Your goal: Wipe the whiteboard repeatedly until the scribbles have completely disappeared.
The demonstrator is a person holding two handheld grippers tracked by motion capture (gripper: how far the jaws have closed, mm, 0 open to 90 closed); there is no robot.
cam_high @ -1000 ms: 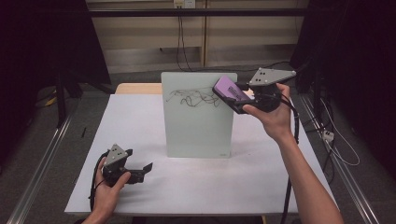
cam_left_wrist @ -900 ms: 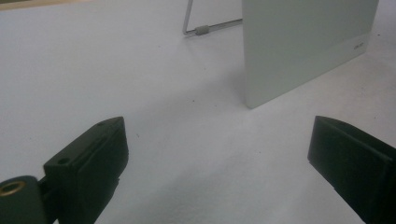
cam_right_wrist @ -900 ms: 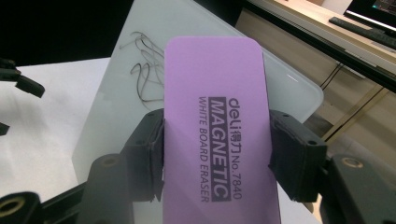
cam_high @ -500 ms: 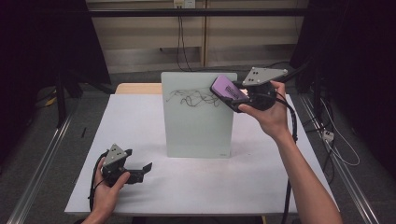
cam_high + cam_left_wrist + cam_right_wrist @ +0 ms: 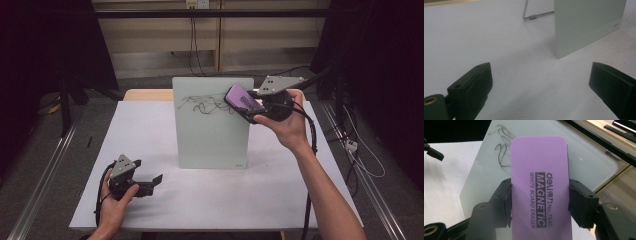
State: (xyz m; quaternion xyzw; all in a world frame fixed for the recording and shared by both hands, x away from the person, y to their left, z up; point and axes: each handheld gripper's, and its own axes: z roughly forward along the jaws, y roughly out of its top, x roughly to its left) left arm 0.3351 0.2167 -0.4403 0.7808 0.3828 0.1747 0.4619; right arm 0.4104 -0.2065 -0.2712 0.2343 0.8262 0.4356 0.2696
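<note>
From the high view there are two tools, one whiteboard and one eraser. The whiteboard (image 5: 212, 125) stands upright near the middle of a white tabletop (image 5: 150, 120), with black scribbles across its upper part. The right tool (image 5: 250, 107) is up at the board's top right corner, clenched on the purple eraser (image 5: 242, 100), which lies against the board's face beside the scribbles. The left tool (image 5: 150, 182) rests low on the tabletop near its front left corner, well apart from the board, jaws apart and nothing between them. Grey floor surrounds the tabletop, metal rails run along both sides, and cables hang on the pale wall behind. Bare tabletop lies open on both sides of the board and in front of it.

In the left gripper view, the two black jaws stand wide over bare white tabletop; the whiteboard's lower corner (image 5: 586, 27) and one wire stand leg (image 5: 534, 17) lie ahead.

In the right gripper view, both jaws press the long sides of the eraser (image 5: 540, 187), labelled as a magnetic whiteboard eraser; its far end reaches toward the scribbles (image 5: 502, 147) on the glassy board (image 5: 589, 162), whose rounded corner shows at right.
</note>
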